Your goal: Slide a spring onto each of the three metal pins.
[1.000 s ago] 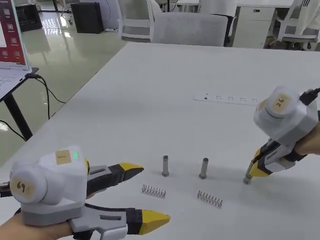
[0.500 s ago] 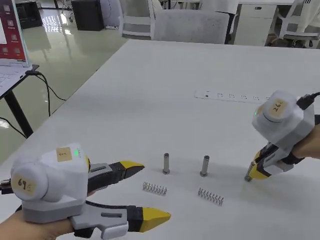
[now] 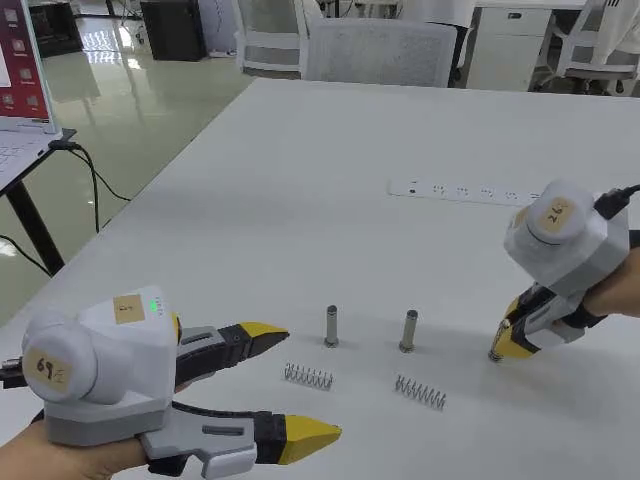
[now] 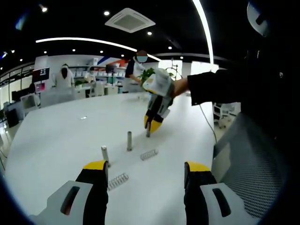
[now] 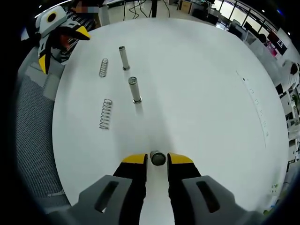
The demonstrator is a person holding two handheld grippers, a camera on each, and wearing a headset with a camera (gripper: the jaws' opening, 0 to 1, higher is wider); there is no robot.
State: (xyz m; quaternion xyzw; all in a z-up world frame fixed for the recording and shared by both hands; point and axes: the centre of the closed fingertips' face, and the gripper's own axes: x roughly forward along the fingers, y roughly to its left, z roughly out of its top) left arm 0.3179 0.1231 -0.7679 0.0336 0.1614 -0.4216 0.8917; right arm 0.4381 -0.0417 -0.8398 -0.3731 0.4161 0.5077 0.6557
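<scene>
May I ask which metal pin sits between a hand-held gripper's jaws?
The head view's rightmost pin, in the right hand-held gripper; the others stand free.

My table (image 3: 300, 200) is white, smooth and matt. The pin (image 5: 158, 158) clamped in my right gripper (image 3: 507, 343) and the two free pins (image 3: 331, 327) (image 3: 409, 331) are smooth grey metal with a dull sheen. The springs (image 3: 307, 377) are thin bare wire. That gripper and my left gripper (image 3: 310, 383) have matt white plastic shells, black plastic jaws and slightly glossy yellow tips. The floor (image 3: 150, 90) is glossy.
</scene>
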